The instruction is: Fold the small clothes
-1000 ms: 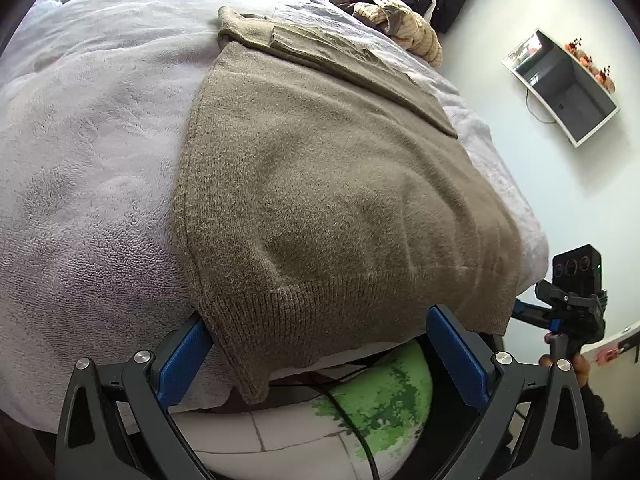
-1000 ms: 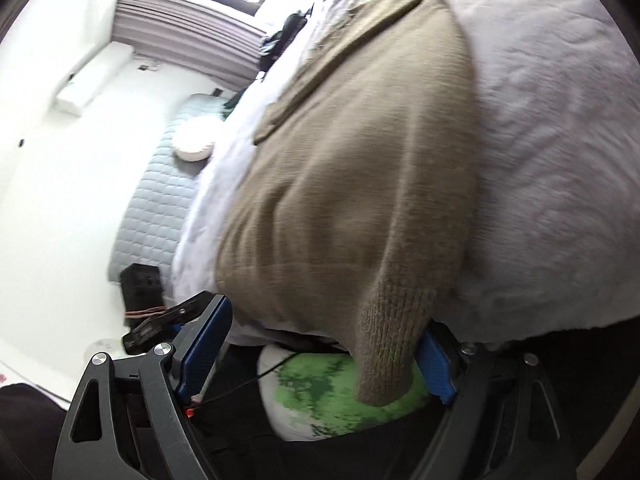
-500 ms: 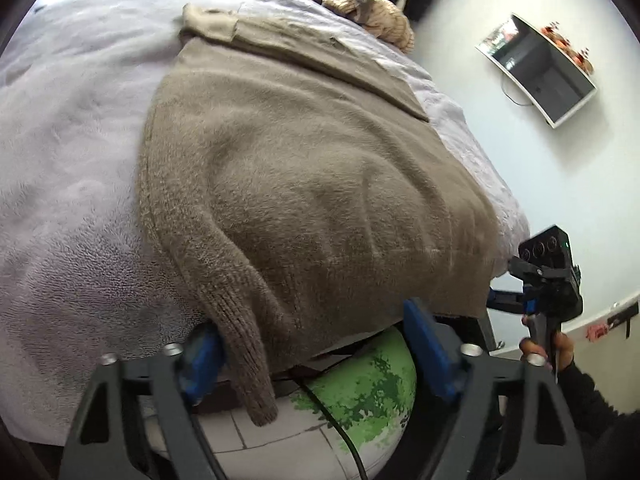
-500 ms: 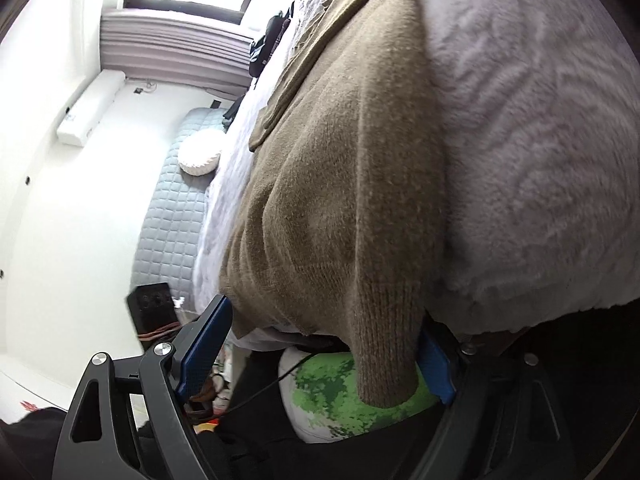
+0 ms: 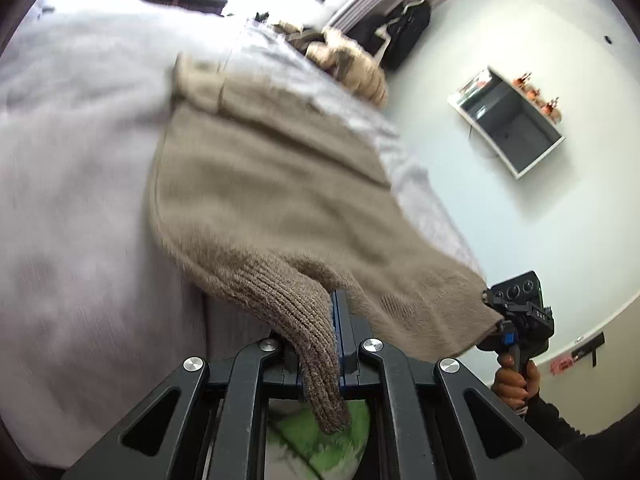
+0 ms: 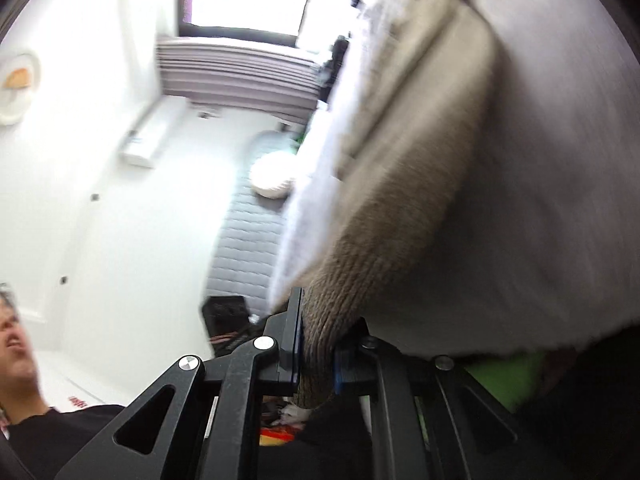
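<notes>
Since a second ago your two grippers have gone from standing wide at the hem to clamped on it, and both bottom corners of the sweater have come up off the edge of the bed.

Your left gripper (image 5: 335,320) is clenched on the ribbed hem corner of the brown sweater (image 5: 272,184), and a tongue of rib knit hangs down past the jaws. Your right gripper (image 6: 316,344) is just finishing its close, with the other ribbed corner pinched between its pads. In the left wrist view you can see it at the far corner, with your right hand (image 5: 516,380) wrapped around its handle.

The sweater lies spread on the bed (image 5: 72,168), collar end away from you. One sleeve looks folded across the upper body. The hem end is now raised, and the knit stretches taut from the bed to both grips.

As for progress, I would judge that you are early in the fold. The sleeve tuck seems done, and the grasp for the bottom fold is made. The hem has yet to be carried toward the collar and laid down. After that you may need another fold and some smoothing. A heap of other clothes (image 5: 352,68) waits at the far end of the bed, so more garments probably remain.
</notes>
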`<state>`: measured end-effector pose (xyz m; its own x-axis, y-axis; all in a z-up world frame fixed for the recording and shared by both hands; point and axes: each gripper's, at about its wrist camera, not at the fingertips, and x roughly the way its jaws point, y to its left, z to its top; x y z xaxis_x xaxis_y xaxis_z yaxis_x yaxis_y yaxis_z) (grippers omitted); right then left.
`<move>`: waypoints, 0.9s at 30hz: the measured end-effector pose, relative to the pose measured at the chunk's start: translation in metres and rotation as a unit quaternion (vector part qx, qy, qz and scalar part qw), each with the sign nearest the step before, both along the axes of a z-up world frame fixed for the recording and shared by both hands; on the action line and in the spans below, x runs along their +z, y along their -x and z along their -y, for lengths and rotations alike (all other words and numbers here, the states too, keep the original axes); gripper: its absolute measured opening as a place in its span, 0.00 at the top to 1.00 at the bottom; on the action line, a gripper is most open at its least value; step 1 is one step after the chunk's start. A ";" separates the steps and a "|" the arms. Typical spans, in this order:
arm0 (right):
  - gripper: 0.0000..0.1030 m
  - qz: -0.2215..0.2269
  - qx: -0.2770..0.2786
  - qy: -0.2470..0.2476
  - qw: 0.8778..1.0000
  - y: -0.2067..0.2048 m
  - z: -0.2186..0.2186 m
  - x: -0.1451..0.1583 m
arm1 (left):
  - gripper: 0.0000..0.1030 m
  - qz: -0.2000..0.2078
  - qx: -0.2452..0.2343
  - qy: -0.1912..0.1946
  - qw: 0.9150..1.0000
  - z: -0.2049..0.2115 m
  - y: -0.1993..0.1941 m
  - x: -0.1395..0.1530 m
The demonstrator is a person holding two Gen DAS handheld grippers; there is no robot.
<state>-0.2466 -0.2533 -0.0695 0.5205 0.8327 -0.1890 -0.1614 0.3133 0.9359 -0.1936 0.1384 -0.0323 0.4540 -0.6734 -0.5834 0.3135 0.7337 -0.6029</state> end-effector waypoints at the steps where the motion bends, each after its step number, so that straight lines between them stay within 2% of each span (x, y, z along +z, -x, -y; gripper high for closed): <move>1: 0.88 0.006 -0.003 -0.005 1.000 -0.006 0.001 0.006 | 0.89 0.015 0.006 -0.005 1.000 -0.002 -0.006 0.011; 9: 0.88 0.062 -0.003 -0.007 0.998 -0.062 -0.008 0.054 | 0.89 0.087 0.019 -0.010 0.996 -0.008 -0.066 0.066; 19: 0.88 0.104 -0.022 0.040 0.994 -0.162 0.009 0.120 | 0.89 0.114 0.040 -0.037 0.992 0.009 -0.163 0.103; 23: 0.88 0.100 -0.038 0.040 0.993 -0.216 0.020 0.125 | 0.89 0.124 0.053 -0.037 0.990 0.014 -0.213 0.114; 27: 0.88 0.074 -0.053 0.055 0.994 -0.272 0.030 0.107 | 0.89 0.109 0.053 -0.054 0.991 0.028 -0.269 0.099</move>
